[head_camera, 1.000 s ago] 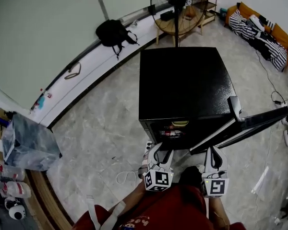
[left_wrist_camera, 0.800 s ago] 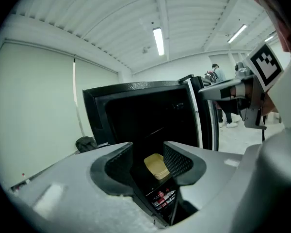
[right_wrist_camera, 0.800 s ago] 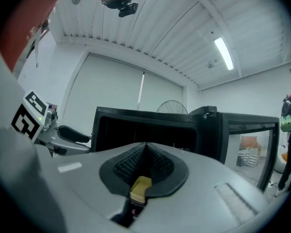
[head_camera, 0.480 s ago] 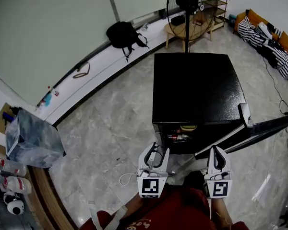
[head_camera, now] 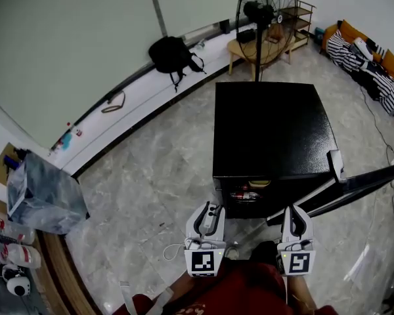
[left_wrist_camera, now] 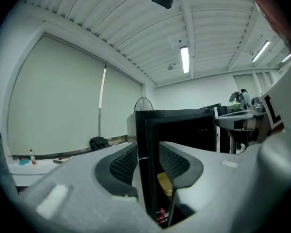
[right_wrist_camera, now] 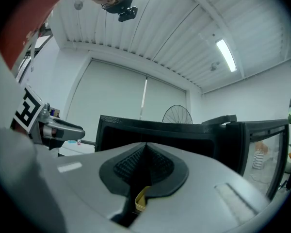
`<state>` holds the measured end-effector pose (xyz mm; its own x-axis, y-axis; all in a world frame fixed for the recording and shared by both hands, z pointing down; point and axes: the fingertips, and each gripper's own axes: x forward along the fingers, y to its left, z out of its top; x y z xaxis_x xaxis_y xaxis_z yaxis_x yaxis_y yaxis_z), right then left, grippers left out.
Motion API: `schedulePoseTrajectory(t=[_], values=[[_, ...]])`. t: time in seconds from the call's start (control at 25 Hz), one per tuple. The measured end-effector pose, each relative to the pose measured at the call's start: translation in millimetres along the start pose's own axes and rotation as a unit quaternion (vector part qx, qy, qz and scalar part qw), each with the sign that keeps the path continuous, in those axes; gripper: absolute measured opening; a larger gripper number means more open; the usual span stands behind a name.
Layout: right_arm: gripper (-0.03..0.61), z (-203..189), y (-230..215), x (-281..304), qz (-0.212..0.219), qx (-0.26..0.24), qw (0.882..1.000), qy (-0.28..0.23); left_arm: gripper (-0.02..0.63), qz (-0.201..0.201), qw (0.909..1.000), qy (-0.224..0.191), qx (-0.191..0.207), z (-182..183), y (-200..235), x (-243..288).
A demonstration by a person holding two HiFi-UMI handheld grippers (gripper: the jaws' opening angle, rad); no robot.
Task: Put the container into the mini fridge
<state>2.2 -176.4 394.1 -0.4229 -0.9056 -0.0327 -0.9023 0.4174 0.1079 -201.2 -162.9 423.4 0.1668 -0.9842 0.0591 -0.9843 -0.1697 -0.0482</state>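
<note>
The black mini fridge (head_camera: 269, 130) stands on the floor with its door (head_camera: 354, 184) swung open to the right. A yellow container (head_camera: 259, 183) sits on the upper shelf inside, above red cans (head_camera: 241, 195). My left gripper (head_camera: 209, 211) hangs just before the opening; its jaws are closing with nothing between them. Through their gap in the left gripper view (left_wrist_camera: 149, 165) I see the fridge's front edge (left_wrist_camera: 144, 144) and the container (left_wrist_camera: 165, 184). My right gripper (head_camera: 294, 214) is shut beside it, in front of the door, pads together (right_wrist_camera: 145, 161).
A standing fan (head_camera: 266, 12) and a wooden stool (head_camera: 249, 44) are behind the fridge. A black backpack (head_camera: 173, 54) lies on the white ledge. A plastic bag (head_camera: 43, 195) sits at the left. A white cable (head_camera: 174, 250) lies on the floor by the left gripper.
Both grippers have drawn back from the fridge opening toward the person's body. The left jaws have narrowed. The right jaws stay shut.
</note>
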Motion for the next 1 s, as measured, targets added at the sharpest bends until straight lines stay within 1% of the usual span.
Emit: schedulePoseTrajectory(t=[0.08, 0.2, 0.28, 0.44, 0.68, 1.0], values=[[0.0, -0.2, -2.5, -1.3, -0.003, -0.002, 1.0, 0.004, 0.119, 0.004, 0.9999, -0.009, -0.002, 6.0, 0.6, 0.6], [0.0, -0.9, -5.9, -1.3, -0.007, -0.002, 1.0, 0.006, 0.039, 0.009, 0.9995, -0.026, -0.014, 14.1, 0.7, 1.3], [0.0, -3.0, -6.3, -2.1, -0.007, -0.002, 1.0, 0.01, 0.008, 0.006, 0.9994, -0.031, -0.015, 15.7, -0.2, 1.7], [0.0, -2.6, -7.2, -4.3, -0.008, -0.002, 1.0, 0.011, 0.008, -0.01, 0.9995, -0.03, -0.007, 14.5, -5.1, 4.4], [0.0, -2.9, -9.9, -6.9, -0.013, 0.0, 1.0, 0.018, 0.006, -0.021, 0.9994, -0.026, -0.003, 13.9, -12.0, 5.7], [0.0, -3.4, -9.3, -8.0, -0.015, -0.005, 1.0, 0.017, 0.006, -0.018, 0.9997, -0.018, -0.006, 7.8, -11.2, 3.6]])
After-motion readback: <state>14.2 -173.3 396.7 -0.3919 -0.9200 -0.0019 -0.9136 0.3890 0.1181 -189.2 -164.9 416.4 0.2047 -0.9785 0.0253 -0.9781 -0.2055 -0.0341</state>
